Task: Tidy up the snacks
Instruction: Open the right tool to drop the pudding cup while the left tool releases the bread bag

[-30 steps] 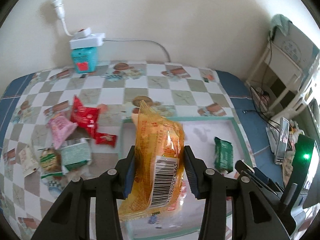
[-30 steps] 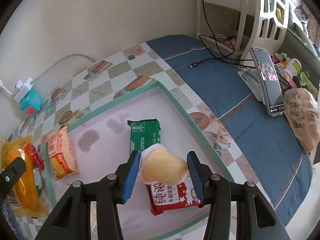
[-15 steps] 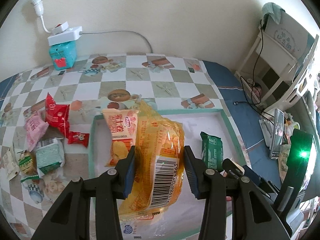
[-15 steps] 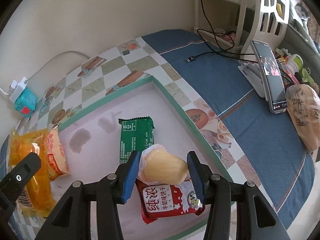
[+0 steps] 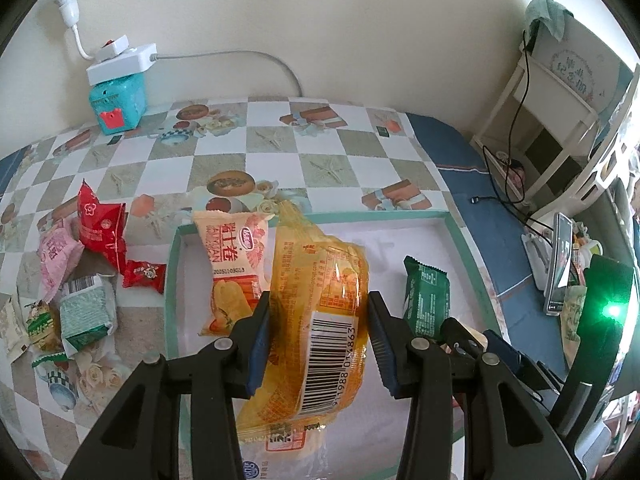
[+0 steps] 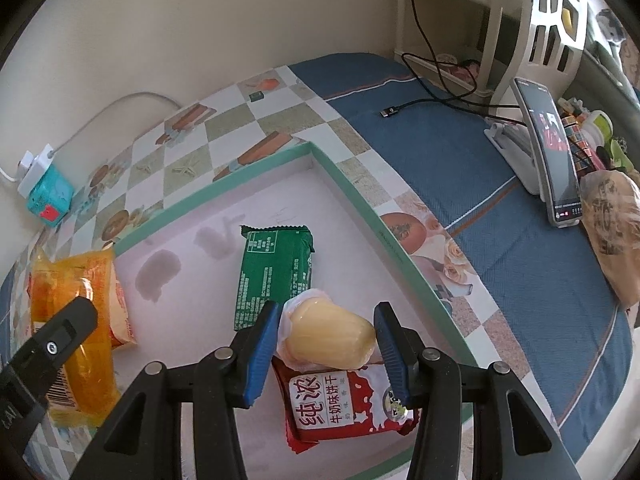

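Checkered tablecloth carries a shallow green-rimmed white tray (image 5: 466, 240); my left tongs (image 5: 318, 330) pinch the orange barcoded snack bag (image 5: 320, 320) above it, beside a peach wafer pack (image 5: 234, 264) and a green wrapper (image 6: 276, 268). My right tongs (image 6: 326, 354) squeeze a pale yellow wrapped cake (image 6: 330, 334) over a red-and-white biscuit packet (image 6: 344, 404). Since a second ago, my left tongs have swung rightward over the tray; loose wrapped snacks (image 5: 80, 272) lie left.

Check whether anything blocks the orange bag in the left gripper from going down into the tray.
Partly. The orange bag hangs over the tray, but an orange-and-white packet lies on the floor just left of it. The floor between that and the green packet looks bare.
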The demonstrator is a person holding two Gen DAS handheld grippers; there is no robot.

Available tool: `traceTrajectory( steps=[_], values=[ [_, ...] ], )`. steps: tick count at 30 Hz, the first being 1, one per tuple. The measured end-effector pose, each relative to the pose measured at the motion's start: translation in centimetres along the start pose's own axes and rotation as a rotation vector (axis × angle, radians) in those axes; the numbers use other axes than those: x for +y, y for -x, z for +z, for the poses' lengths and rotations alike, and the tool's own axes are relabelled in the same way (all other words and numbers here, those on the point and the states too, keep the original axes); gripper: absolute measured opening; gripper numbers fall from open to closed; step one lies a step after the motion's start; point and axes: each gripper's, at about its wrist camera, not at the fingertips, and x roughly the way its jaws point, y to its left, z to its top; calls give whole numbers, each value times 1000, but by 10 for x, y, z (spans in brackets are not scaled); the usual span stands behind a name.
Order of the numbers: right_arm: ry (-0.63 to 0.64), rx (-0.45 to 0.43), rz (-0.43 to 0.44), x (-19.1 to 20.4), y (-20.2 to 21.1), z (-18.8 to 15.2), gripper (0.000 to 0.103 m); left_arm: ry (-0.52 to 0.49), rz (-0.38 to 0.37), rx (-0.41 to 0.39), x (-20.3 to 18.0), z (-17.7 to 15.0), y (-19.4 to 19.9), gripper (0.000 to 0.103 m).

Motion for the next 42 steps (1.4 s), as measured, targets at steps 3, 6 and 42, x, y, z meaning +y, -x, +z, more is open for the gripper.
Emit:
traceTrajectory(
  steps=[3,6,42],
  values=[
    [1,1,2,0,0,0,52,5,-3,8,0,0,-1,48],
    [5,1,5,1,1,0,52,13,1,7,2,1,0,53],
    [45,-33,18,11,6,1,94,167,258,39,68,3,15,95]
  ],
)
